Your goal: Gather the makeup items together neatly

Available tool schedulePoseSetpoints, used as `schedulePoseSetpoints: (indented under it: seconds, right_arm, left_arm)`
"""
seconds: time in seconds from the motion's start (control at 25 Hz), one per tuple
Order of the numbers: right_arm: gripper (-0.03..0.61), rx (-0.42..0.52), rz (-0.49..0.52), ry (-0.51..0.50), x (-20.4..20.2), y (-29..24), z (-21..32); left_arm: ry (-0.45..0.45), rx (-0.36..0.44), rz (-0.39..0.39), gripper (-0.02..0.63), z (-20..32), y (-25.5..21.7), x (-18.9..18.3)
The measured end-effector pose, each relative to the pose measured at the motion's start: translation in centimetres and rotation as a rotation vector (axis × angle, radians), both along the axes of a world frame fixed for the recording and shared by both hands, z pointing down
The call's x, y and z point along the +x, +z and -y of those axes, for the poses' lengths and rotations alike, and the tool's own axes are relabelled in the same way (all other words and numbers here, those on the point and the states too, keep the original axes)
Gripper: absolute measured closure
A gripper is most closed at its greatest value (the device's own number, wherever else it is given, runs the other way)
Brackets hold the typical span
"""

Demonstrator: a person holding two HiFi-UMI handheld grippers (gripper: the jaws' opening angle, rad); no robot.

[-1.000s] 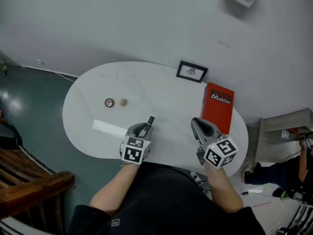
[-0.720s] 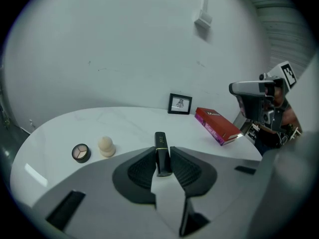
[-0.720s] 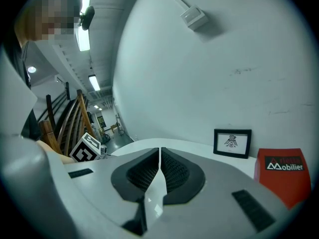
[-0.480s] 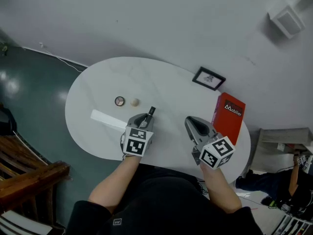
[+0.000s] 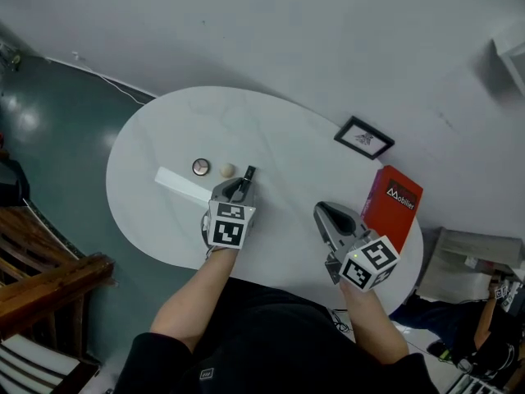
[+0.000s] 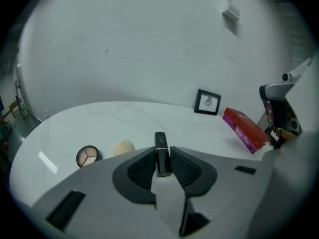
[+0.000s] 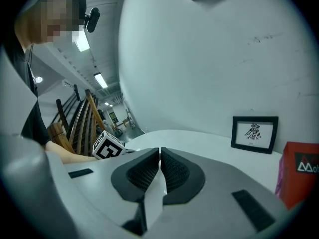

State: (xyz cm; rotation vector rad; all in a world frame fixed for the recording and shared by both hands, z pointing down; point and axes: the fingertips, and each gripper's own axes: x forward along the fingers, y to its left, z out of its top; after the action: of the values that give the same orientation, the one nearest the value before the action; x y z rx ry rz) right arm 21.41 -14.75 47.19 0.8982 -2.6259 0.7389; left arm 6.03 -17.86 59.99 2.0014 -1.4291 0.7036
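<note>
While the task is to bring the makeup together, the group to join lies at the left of the white oval table. A flat white strip is the leftmost thing; I cannot tell what it is. Next comes the round eyeshadow compact with 3 shades, and just beside it, on its right, the beige makeup sponge.

The left gripper pinches a black lipstick tube between its pads. The tube's long axis runs along the jaws and points away from the person. The sponge is near the tube's free end, slightly to its left, so I judge that only a short move to the left is needed, and this gripper is clearly the nearer one.

The right gripper is well apart to the right, its jaws pressed together on nothing.

The lipstick carries small gold letters, too small to read. The black picture frame shows a bird-like drawing. The red box has white print that seems to say "Mobilier".
</note>
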Motion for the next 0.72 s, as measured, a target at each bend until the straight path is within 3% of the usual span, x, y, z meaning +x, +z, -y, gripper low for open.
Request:
schedulePoseSetpoints:
  seconds: [0.36, 0.72]
  right_arm:
    - [0.540, -0.041, -0.040, -0.024, 0.8, 1.3, 0.3]
    - [0.540, -0.046, -0.045, -0.041, 0.7, 1.0, -0.1]
  left_arm:
    - [-0.088, -0.005, 0.017, 0.518, 0.8, 3.4, -0.9]
    - [-0.082, 0.007, 0.000, 0.518, 0.9, 3.5, -0.1]
